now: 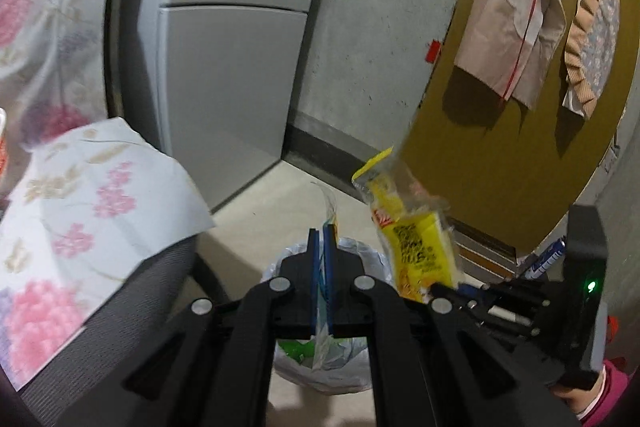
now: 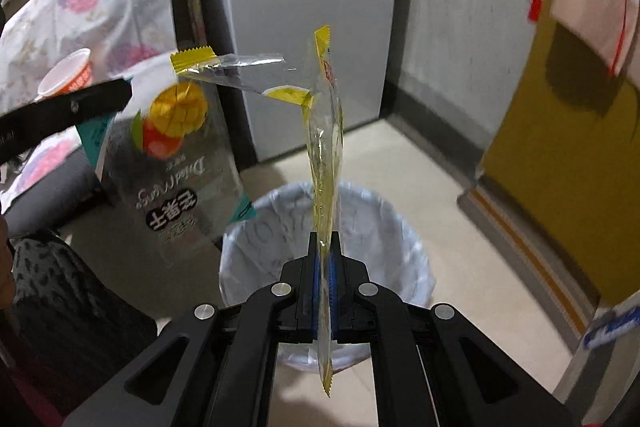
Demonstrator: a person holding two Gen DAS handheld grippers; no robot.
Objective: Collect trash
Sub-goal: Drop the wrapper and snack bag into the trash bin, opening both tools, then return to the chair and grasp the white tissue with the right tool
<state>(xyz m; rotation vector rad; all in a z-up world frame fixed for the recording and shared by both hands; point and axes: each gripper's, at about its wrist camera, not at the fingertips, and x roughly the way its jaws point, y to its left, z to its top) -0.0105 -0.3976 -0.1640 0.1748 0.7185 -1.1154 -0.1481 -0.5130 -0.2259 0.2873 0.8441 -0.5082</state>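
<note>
My left gripper (image 1: 323,227) is shut on the edge of a clear dried-mango bag (image 1: 322,339); the right wrist view shows that bag (image 2: 176,155) hanging at left, printed with mango pictures. My right gripper (image 2: 325,237) is shut on a yellow and clear snack wrapper (image 2: 326,163); in the left wrist view that wrapper (image 1: 416,251) hangs at right. Both grippers are above a trash bin lined with a white bag (image 2: 380,227), which also shows in the left wrist view (image 1: 352,375).
A table with a floral cloth (image 1: 80,211) stands at left, with a red and white cup (image 2: 68,75) on it. A grey fridge (image 1: 232,67) stands behind, a yellow door (image 1: 500,147) at right. A dark chair seat (image 2: 52,183) is beside the bin.
</note>
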